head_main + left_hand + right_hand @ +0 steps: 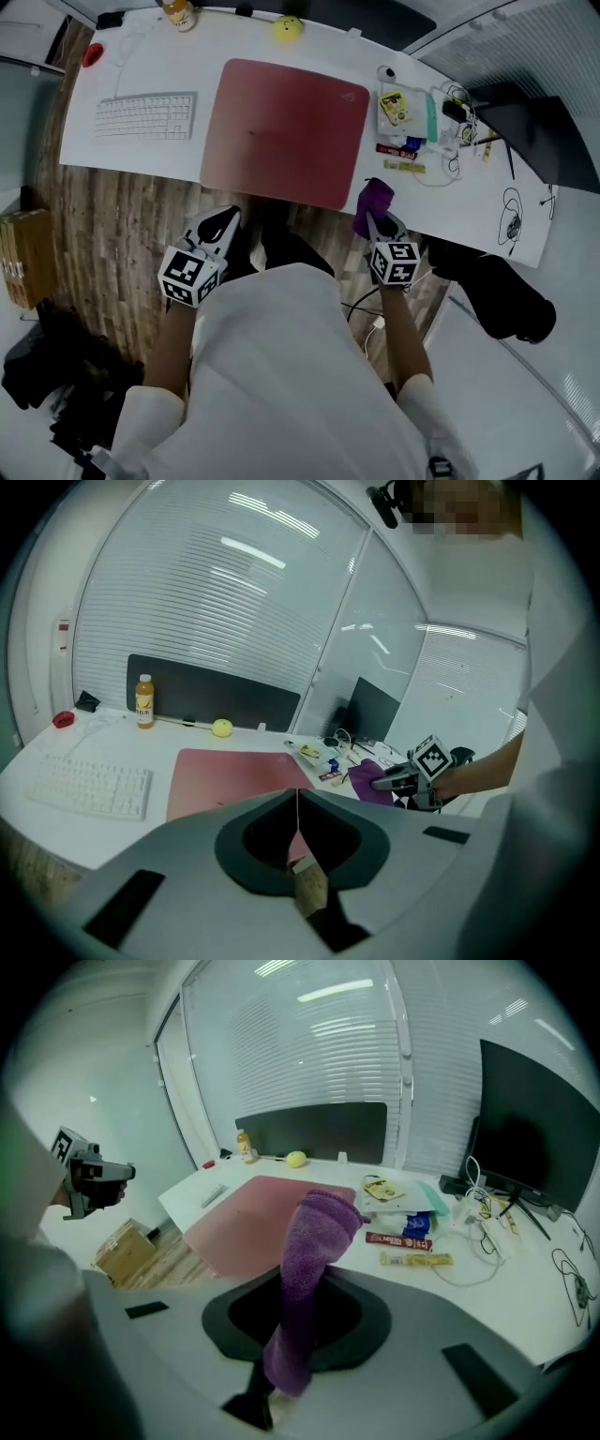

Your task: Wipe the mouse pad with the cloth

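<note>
Right tool (379, 223) grips purple cloth (373, 198) near the pink mouse pad (286, 127).

No text legible anywhere, white lettering on the dark red sachet (398, 1240) just beyond the right gripper (375, 220), to its right, too small to make out

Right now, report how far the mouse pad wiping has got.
Done: the cloth is picked up, and the right gripper is shut on it. In hand: the cloth is held at the near edge of the desk, by the mouse pad's near right corner, not laid on it. Left: the whole wipe. The left gripper is shut and empty, off the desk.
</note>
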Demonstrator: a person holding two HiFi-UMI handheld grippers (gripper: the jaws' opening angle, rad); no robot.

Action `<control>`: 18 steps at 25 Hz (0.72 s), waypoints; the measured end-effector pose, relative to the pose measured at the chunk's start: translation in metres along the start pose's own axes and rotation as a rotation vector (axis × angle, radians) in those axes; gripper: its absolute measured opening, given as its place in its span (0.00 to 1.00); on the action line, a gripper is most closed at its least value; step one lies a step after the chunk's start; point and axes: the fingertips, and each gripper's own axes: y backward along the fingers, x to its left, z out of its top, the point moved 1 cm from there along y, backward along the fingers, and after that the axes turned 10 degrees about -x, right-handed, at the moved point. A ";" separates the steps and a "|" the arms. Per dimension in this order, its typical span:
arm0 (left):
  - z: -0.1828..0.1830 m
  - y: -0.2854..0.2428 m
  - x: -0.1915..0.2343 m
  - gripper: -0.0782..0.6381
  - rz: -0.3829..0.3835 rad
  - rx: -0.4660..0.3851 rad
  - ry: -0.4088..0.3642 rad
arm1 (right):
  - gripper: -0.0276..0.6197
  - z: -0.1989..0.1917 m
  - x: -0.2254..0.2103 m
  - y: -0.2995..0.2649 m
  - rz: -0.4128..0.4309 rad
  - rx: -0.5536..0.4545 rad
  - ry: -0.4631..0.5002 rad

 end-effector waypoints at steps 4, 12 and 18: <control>-0.012 -0.008 0.002 0.14 0.034 0.027 0.030 | 0.16 -0.021 -0.015 -0.030 0.025 0.076 0.025; -0.029 -0.008 0.009 0.14 0.099 0.060 0.074 | 0.16 -0.051 -0.022 -0.070 0.048 0.175 0.061; -0.035 0.005 0.022 0.14 0.145 0.070 0.094 | 0.16 -0.067 -0.023 -0.089 0.001 0.234 0.107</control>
